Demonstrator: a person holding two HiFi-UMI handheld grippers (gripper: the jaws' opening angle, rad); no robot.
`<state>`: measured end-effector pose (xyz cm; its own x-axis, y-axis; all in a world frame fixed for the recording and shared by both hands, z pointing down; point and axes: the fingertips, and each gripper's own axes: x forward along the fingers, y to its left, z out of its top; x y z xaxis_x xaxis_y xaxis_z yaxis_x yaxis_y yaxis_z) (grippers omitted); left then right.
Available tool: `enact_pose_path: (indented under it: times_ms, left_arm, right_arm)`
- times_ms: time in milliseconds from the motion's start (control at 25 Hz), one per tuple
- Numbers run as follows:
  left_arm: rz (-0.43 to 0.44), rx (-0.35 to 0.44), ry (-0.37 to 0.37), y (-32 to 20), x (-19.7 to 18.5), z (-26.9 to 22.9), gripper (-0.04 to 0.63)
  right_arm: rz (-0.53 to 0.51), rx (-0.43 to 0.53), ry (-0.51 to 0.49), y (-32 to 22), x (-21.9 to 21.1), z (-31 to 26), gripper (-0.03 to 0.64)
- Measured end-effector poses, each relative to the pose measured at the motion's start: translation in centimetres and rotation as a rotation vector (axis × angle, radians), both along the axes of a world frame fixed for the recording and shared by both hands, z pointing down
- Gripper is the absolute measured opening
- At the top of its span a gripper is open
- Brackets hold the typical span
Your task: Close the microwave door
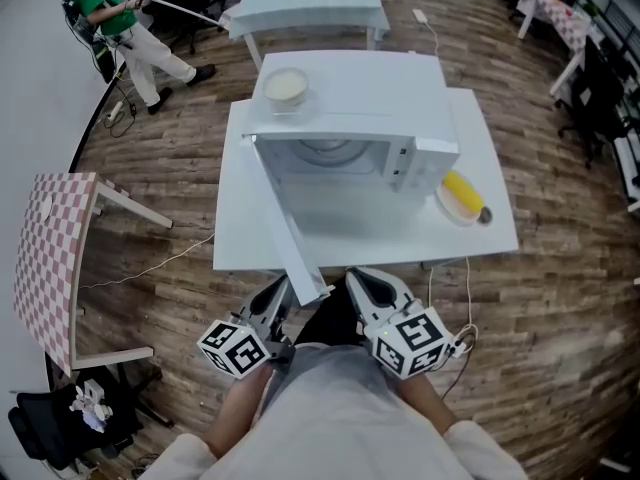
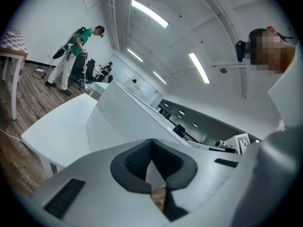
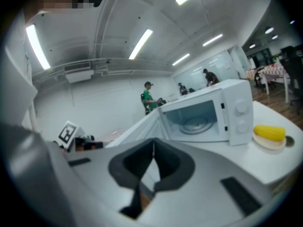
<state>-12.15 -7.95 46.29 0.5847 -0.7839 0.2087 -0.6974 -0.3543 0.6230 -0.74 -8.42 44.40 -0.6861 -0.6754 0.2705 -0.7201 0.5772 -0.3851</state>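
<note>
A white microwave (image 1: 350, 148) stands on a white table (image 1: 470, 233). Its door (image 1: 290, 228) is swung wide open and reaches past the table's near edge toward me. The cavity with its glass turntable shows in the right gripper view, inside the microwave (image 3: 208, 117). My left gripper (image 1: 283, 288) hangs just left of the door's free end, jaws shut and empty. The door (image 2: 128, 117) fills the middle of the left gripper view beyond the left gripper (image 2: 151, 143). My right gripper (image 1: 362, 276) is right of the door's end, also shut and empty; the right gripper (image 3: 153, 142) points toward the cavity.
A cream bowl (image 1: 285, 86) sits on top of the microwave. A plate with a yellow corn cob (image 1: 462, 196) lies on the table to the microwave's right. A checkered table (image 1: 50, 258) stands at the left. A person in green (image 1: 110, 18) is at the far left.
</note>
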Motion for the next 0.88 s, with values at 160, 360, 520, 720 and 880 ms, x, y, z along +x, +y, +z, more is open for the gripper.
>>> enact_pose_path:
  times_ms: [160,360,520,720,880]
  left_arm:
    - [0.012,-0.005,0.010,-0.3,0.4,0.0,0.017]
    - [0.015,-0.014,0.034,-0.9,0.8,-0.1,0.017]
    - [0.032,-0.018,0.036,-1.2,1.4,-0.2,0.017]
    - [0.059,-0.016,0.053,-1.6,2.1,-0.3,0.017]
    - [0.093,-0.010,0.049,-2.1,3.1,-0.5,0.017]
  right_arm:
    - [0.001,-0.006,-0.004,-0.3,0.1,0.1,0.023]
    - [0.006,-0.009,-0.004,-1.0,0.1,0.2,0.023]
    - [0.011,-0.008,-0.004,-1.4,0.3,0.2,0.023]
    - [0.026,-0.006,0.003,-2.1,0.8,0.4,0.023]
    - [0.041,-0.007,0.013,-2.5,1.6,0.4,0.023]
